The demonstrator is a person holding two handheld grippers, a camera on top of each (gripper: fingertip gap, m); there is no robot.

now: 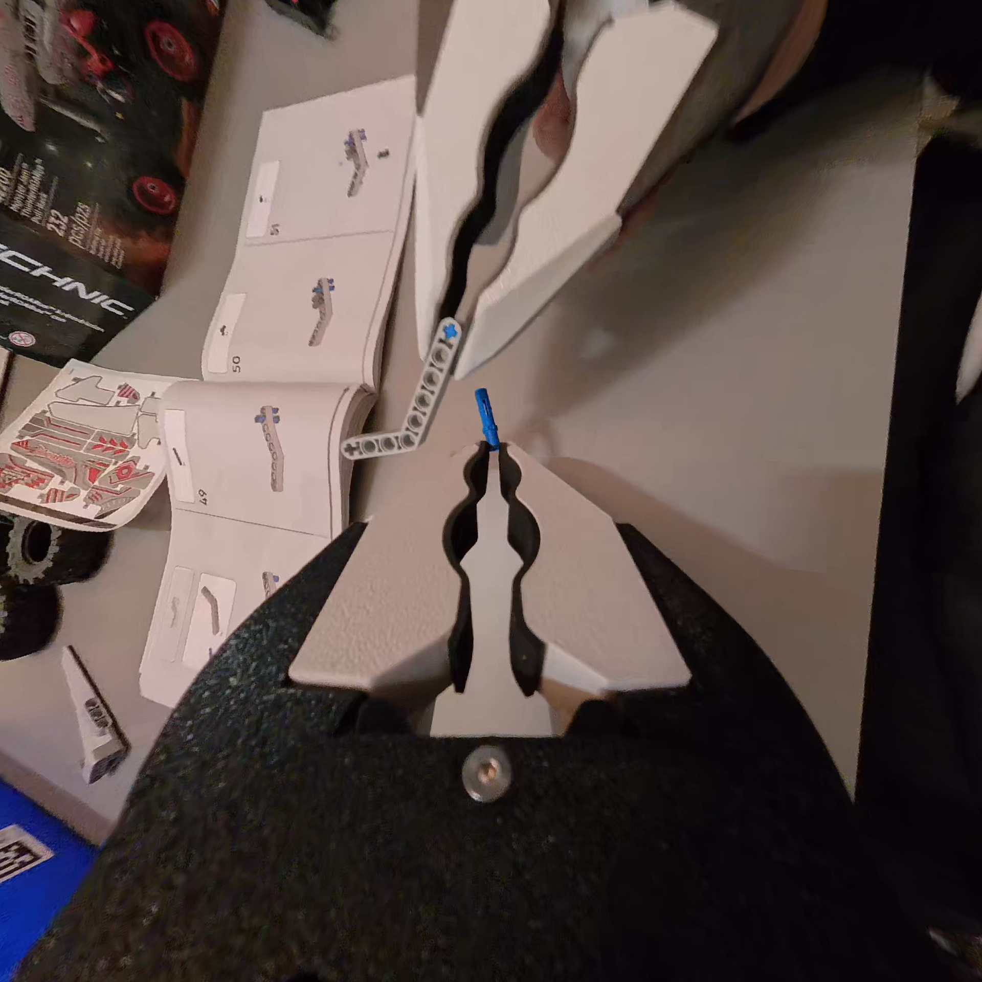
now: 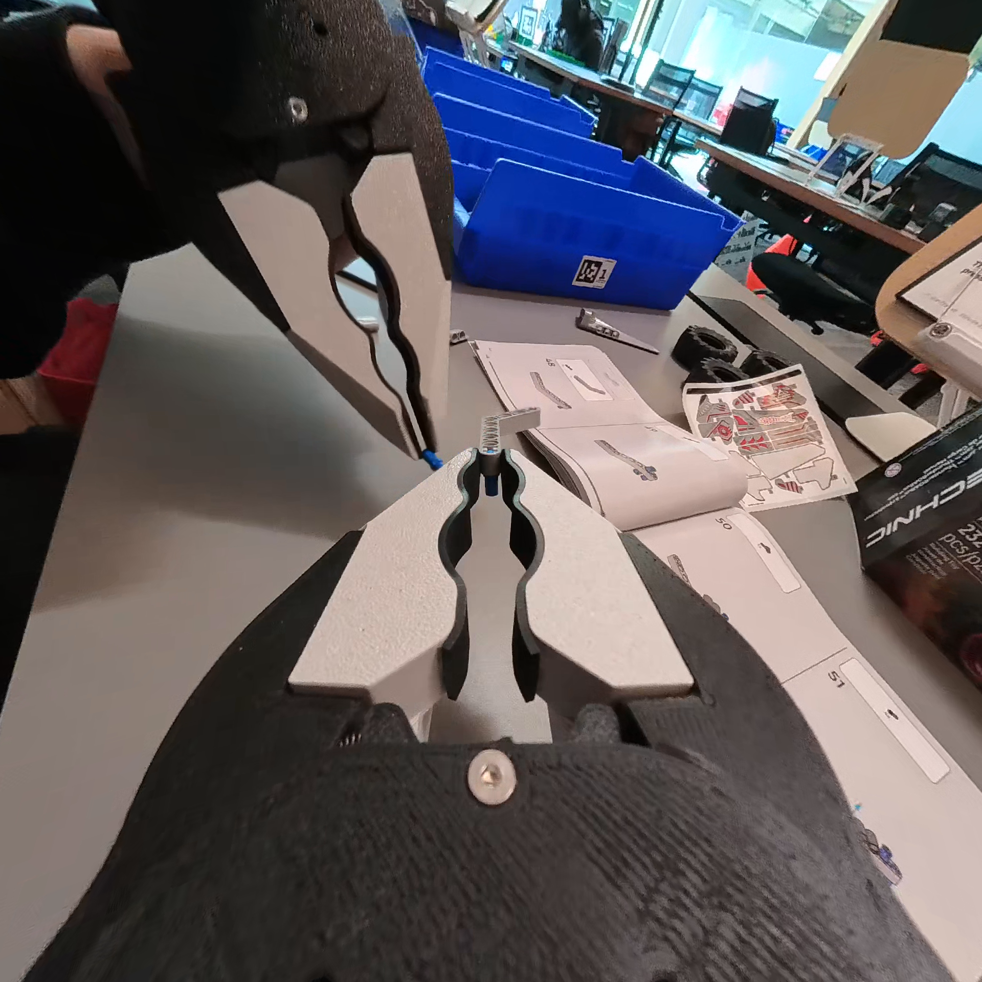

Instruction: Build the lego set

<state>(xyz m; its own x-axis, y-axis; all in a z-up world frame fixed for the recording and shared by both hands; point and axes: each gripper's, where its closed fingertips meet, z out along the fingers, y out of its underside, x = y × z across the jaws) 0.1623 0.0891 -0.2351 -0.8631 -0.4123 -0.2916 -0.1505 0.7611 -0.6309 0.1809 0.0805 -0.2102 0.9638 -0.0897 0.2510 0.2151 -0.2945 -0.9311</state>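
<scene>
My left gripper (image 1: pixel 493 448) is shut on a small blue pin (image 1: pixel 486 412) that sticks out past its tips. It also shows in the right wrist view (image 2: pixel 425 451) with the pin (image 2: pixel 431 459) at its tips. My right gripper (image 2: pixel 491 456) is shut on one end of a grey bent beam (image 2: pixel 505 425), which has a blue pin (image 2: pixel 492 484) through that end. In the left wrist view the right gripper (image 1: pixel 458 324) holds the beam (image 1: pixel 420 404) above the table, a short way left of the left gripper's pin.
An open instruction booklet (image 1: pixel 297 329) lies on the grey table (image 1: pixel 691 425), with a sticker sheet (image 1: pixel 69 446), black tyres (image 1: pixel 37 547), a grey panel piece (image 1: pixel 93 712) and the set's box (image 1: pixel 79 159) beside it. Blue bins (image 2: pixel 574 212) stand behind. Left and right tips are no more than a few centimetres apart. The grey panel piece (image 1: pixel 93 712) is about equally far from each gripper, around 30 cm.
</scene>
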